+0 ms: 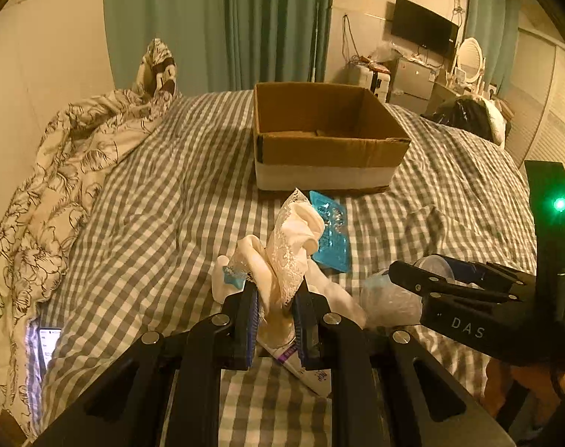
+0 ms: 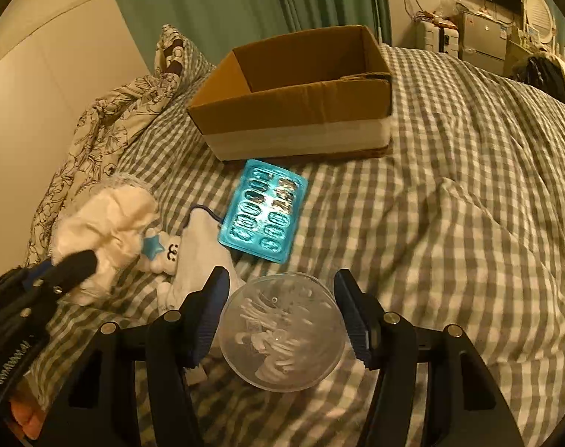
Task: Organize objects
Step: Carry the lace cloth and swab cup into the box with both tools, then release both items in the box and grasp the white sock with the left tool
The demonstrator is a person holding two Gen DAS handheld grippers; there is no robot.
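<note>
1. Already the left claw (image 1: 275,298) is clamped on a bunched white lace-trimmed cloth (image 1: 286,253) at lower centre of its view; loose folds could snag the toothpaste tube (image 1: 304,367) beneath.
2. Right claw (image 2: 282,320) brackets a clear round cotton-swab tub (image 2: 282,329), jaws half-wide; I cannot tell if the pads bite, so the smooth tub may slip.
3. Cardboard box (image 2: 301,111) sits open, upper centre on the checked bed (image 2: 450,223).
4. Blue press-on nail tray (image 2: 263,210) lies just before the box, a small plush toy (image 2: 167,253) to its left.
</note>
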